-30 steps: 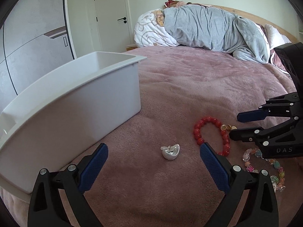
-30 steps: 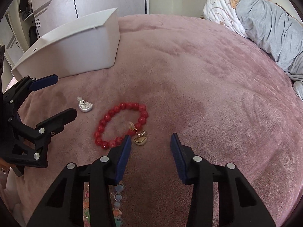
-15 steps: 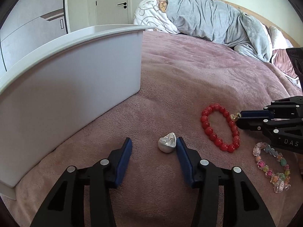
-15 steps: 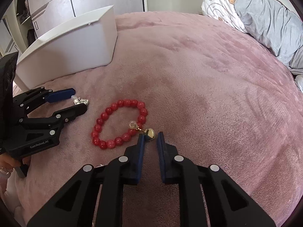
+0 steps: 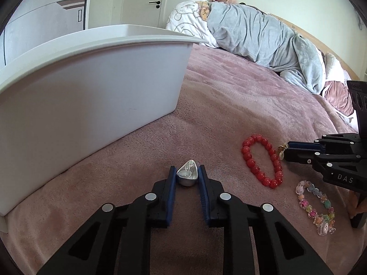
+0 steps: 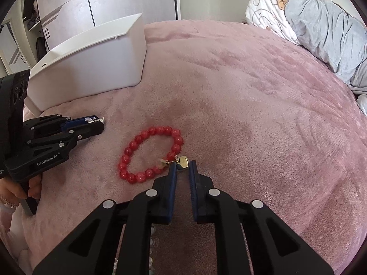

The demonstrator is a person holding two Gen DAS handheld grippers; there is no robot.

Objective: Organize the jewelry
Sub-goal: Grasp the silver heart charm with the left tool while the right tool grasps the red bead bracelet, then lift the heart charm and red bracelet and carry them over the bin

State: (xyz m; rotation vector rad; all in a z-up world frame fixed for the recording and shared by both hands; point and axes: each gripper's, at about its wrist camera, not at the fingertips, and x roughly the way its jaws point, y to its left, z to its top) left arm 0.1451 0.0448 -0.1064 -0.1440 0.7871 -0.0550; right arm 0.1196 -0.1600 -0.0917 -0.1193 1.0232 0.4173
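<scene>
My left gripper [image 5: 187, 176] is shut on a small silver ingot charm [image 5: 187, 174] low on the pink bedspread; it also shows in the right wrist view [image 6: 94, 119]. My right gripper [image 6: 183, 166] is shut on a small gold heart charm [image 6: 184, 162], beside the red bead bracelet [image 6: 149, 154]. The red bracelet [image 5: 261, 160] lies flat in the left wrist view, with the right gripper [image 5: 286, 152] at its right side. A pastel bead bracelet [image 5: 315, 206] lies at the lower right. A white bin [image 5: 91, 91] stands to the left.
The pink bedspread [image 6: 252, 114] covers the bed. A grey blanket heap [image 5: 263, 43] and a white pillow [image 5: 185, 23] lie at the far end. Wardrobe doors [image 6: 103, 2] and a room door stand behind the bin [image 6: 91, 64].
Both grippers have closed: the left on the silver charm, the right on the gold charm. Both moved forward and lower toward the bedspread.
</scene>
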